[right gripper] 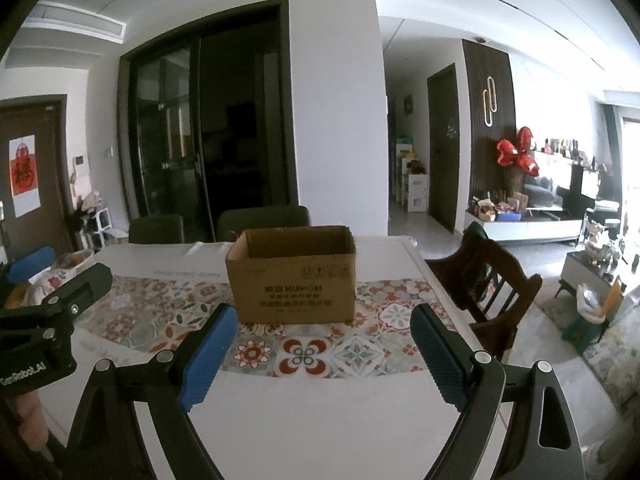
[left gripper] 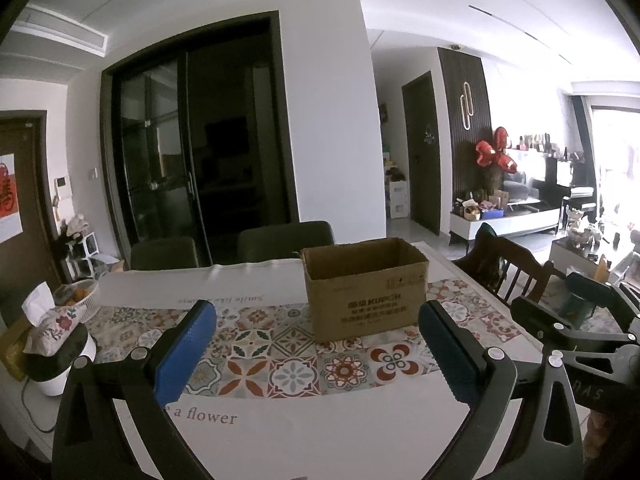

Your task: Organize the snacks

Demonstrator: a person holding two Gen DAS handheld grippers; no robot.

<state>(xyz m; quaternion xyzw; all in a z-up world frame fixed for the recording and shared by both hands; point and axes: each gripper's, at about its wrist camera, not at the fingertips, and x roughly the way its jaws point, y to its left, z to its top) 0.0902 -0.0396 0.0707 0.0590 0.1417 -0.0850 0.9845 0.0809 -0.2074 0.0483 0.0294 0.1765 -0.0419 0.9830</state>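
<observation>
An open brown cardboard box (left gripper: pixel 362 292) (right gripper: pixel 294 276) stands upright on the patterned runner of the white table (left gripper: pixel 320 432) (right gripper: pixel 320 420); its inside is hidden from here. My left gripper (left gripper: pixel 318 320) hovers open over the near part of the table, short of the box, with nothing between its blue pads. My right gripper (right gripper: pixel 322 322) is open too, just in front of the box and apart from it. In each wrist view the other gripper shows at the side edge. No snacks are visible.
A tissue box in a floral cover (left gripper: pixel 52 322) and a basket with fruit (left gripper: pixel 78 296) sit at the table's left end. Dark chairs (left gripper: pixel 284 240) stand behind the table, a wooden chair (right gripper: pixel 492 280) at its right. A living room lies beyond.
</observation>
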